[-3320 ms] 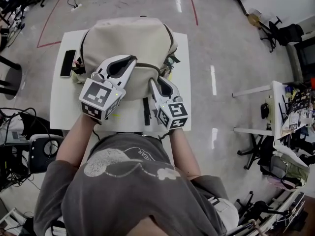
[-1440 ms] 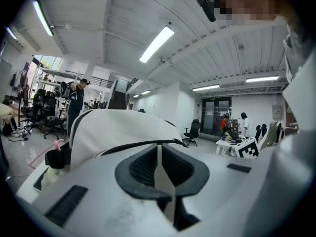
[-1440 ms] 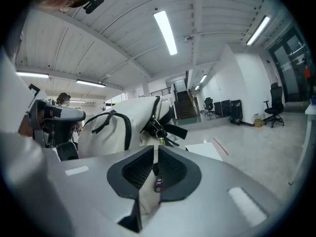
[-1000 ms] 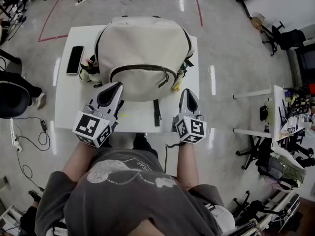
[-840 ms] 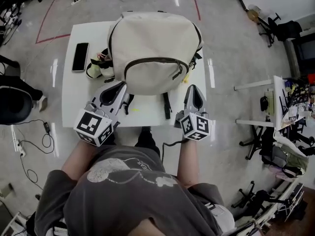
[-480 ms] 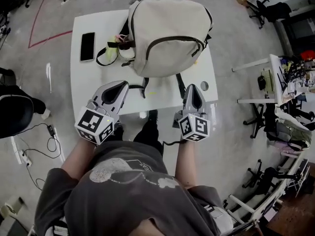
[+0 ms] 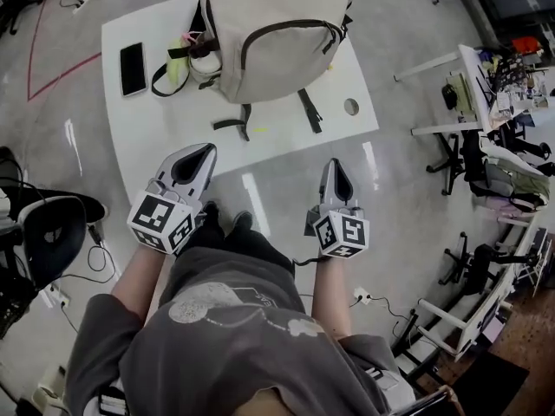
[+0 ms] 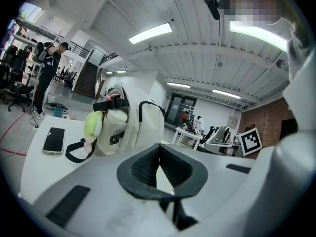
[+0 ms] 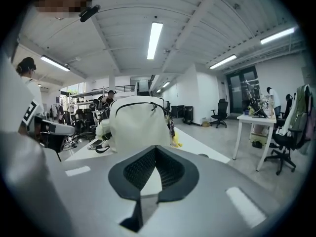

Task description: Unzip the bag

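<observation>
The table (image 7: 286, 141) fills the upper middle of the head view. The bag (image 7: 273, 29) sits on its far part, at the top of the frame. The phone (image 7: 132, 68) lies on the table left of the bag, apart from it. The left gripper (image 7: 205, 151) and right gripper (image 7: 335, 165) are at the table's near edge, lower in the frame and well apart from the bag. A desk (image 7: 475, 76) stands at the right edge.

Nothing legible is showing: no words or numbers. Only square code markers are appearing on the left cube (image 7: 162, 220), the right cube (image 7: 342, 232), and a marker sign (image 8: 250, 141) at 3 o'clock in the left gripper view. The shirt print (image 7: 234, 306) is blurring out.
</observation>
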`<state>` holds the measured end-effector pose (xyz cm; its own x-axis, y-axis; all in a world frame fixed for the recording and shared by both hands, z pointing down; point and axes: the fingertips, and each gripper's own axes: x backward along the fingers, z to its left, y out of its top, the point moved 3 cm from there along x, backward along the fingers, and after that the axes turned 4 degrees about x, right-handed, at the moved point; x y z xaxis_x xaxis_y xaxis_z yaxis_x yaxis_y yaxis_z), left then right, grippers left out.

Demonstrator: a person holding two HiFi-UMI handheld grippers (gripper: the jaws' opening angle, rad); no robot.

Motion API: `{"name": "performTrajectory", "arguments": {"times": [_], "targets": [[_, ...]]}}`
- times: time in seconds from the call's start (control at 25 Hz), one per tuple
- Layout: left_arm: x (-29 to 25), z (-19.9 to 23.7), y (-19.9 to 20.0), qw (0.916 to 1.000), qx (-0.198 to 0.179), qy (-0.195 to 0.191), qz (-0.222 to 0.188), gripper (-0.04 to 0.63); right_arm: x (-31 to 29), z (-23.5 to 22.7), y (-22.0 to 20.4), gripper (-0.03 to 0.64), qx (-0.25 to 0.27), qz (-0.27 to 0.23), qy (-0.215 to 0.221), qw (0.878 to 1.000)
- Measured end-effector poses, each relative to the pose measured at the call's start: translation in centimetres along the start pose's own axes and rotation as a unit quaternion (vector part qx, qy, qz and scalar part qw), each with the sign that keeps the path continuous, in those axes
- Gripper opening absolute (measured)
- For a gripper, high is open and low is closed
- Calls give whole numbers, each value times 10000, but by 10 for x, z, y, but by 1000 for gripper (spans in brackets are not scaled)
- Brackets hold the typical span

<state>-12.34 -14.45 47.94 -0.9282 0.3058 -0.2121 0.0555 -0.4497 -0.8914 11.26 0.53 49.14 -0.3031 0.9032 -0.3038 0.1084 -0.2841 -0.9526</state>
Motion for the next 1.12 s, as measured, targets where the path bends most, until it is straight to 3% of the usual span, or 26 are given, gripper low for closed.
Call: {"name": "performTrajectory", "arguments": {"times": [0.2,0.52,0.8,1.12], "targets": [[4,-25,-14,10000,58,-6,24,6,28,-4,-13,0,-241,-84,63,9997],[37,-113,-37,10000,-51,8,26,6,103,-16,-19,0,-346,-312,335,9983],[79,-190,-65,9998,-166,97,16,6,187,-33,-35,0,-302,-316,467,9980],[109,-239,-82,9996,-232,138,-112,6,249,-24,-43,-1,29,-357,846,9958]]}}
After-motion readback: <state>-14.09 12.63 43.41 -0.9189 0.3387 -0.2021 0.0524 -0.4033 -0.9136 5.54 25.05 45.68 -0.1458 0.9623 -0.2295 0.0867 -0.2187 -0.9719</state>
